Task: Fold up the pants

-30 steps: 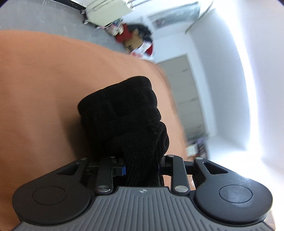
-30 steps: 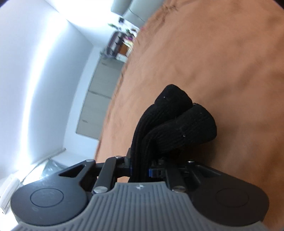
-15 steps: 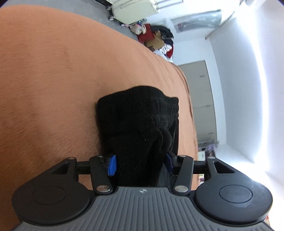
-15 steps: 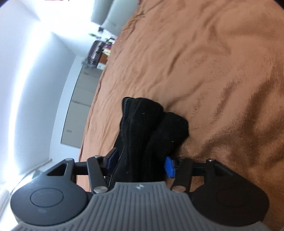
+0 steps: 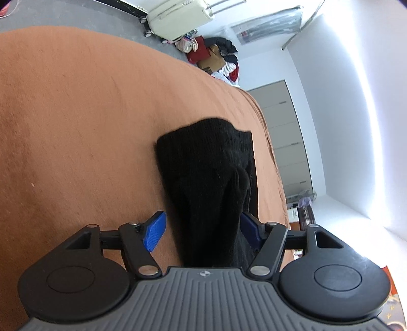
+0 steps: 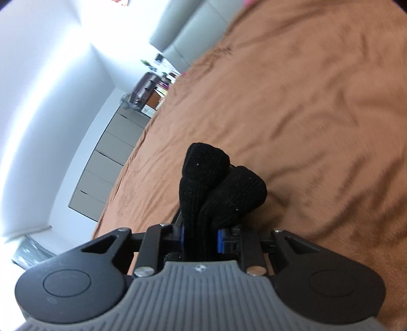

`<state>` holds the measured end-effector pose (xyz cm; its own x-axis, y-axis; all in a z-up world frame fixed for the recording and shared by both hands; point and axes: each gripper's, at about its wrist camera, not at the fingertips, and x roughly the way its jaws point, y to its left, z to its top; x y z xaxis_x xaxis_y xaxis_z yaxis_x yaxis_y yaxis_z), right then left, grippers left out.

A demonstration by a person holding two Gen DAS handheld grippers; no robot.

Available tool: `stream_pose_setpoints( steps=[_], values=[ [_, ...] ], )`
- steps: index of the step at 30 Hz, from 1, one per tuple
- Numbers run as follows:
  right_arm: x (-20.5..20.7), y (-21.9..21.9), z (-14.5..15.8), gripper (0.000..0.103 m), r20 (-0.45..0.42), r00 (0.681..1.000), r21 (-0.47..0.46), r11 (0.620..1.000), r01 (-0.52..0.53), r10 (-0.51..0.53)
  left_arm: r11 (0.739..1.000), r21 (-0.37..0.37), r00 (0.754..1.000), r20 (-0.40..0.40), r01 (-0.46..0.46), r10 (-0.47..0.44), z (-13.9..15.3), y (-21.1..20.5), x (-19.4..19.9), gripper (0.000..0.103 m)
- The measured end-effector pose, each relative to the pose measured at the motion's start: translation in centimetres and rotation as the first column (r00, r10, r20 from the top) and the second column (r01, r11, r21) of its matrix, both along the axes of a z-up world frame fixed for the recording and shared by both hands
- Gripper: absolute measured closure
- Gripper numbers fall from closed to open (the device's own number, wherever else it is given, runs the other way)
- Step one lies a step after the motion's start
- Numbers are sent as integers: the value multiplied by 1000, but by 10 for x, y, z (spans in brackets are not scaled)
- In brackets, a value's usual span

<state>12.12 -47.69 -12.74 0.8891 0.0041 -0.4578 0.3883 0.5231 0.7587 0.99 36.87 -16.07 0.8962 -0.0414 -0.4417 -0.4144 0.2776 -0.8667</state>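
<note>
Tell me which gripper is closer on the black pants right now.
Right. The right gripper has just closed and pinches the black pants. The left gripper has just opened; the pants lie between its spread pads.

Black on rust orange
Ribbed black pants [image 5: 203, 183] lie on a plain orange-brown blanket [image 5: 76, 114]; cream suitcase [image 5: 178, 15] at 12 o'clock.

No legible text or labels.

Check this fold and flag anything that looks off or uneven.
The black pants are bunched, not flat. The right hand-held gripper pinches two bulging rolls; its jaws have just closed on them. The left hand-held gripper has just opened; fabric sits slack between its pads on the orange bedspread.
</note>
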Motion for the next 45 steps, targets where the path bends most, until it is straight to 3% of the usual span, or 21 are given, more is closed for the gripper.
stream_pose_setpoints(
  steps=[3,5,8,10,13,15,19,22,23,25,26,28,30,33,36,39,40,42,45],
  values=[
    [2,23,31,85,35,999,-132,991,-28,33,1000,9,1000,19,12,-12,2,-6,2,29],
    [1,44,52,85,64,995,-263,963,-63,83,1000,20,999,31,16,-17,5,-10,2,29],
    [3,94,79,85,84,977,-492,860,-131,197,999,38,999,36,29,-31,7,-13,1,29],
    [-1,132,90,85,82,951,-635,751,-181,298,998,48,999,36,33,-34,9,-15,-2,29],
    [-6,189,93,85,23,890,-801,541,-256,456,998,52,999,40,26,-28,9,-14,-8,29],
    [-14,226,85,85,-54,840,-874,382,-301,540,999,48,999,43,20,-22,9,-14,-10,29],
    [-25,281,53,84,-234,729,-911,117,-395,643,999,47,999,45,12,-14,9,-12,-17,29],
    [-26,318,16,83,-430,628,-875,-128,-466,649,999,47,999,50,8,-11,9,-13,-19,29],
    [-31,330,2,83,-488,606,-858,-217,-466,628,999,50,999,53,12,-15,9,-14,-19,29],
    [-40,343,-16,76,-544,601,-837,-335,-432,585,998,65,998,60,23,-27,13,-17,-18,29],
    [-42,344,-18,75,-557,606,-830,-363,-423,568,997,75,998,61,27,-32,15,-19,-18,29],
    [-43,344,-16,69,-572,609,-821,-379,-428,550,994,100,997,65,38,-45,22,-25,-16,29],
    [-44,338,-8,61,-572,600,-820,-370,-437,559,990,133,996,67,54,-63,29,-33,-12,29],
    [-41,320,2,45,-544,618,-839,-350,-418,567,977,181,989,70,113,-127,40,-56,1,29],
    [-52,315,3,45,-525,626,-851,-341,-399,577,954,192,964,84,231,-251,47,-91,27,27],
    [-58,318,-5,52,-519,631,-855,-369,-365,577,903,189,907,101,386,-408,50,-136,61,22],
    [-65,320,-7,65,-518,630,-855,-376,-357,579,879,188,882,100,438,-460,51,-153,73,20],
    [-60,323,-12,80,-524,624,-851,-389,-353,580,835,184,836,96,518,-540,53,-186,95,16],
    [-64,326,-9,86,-508,634,-860,-377,-343,583,774,155,772,88,614,-630,49,-233,130,14]
  ],
)
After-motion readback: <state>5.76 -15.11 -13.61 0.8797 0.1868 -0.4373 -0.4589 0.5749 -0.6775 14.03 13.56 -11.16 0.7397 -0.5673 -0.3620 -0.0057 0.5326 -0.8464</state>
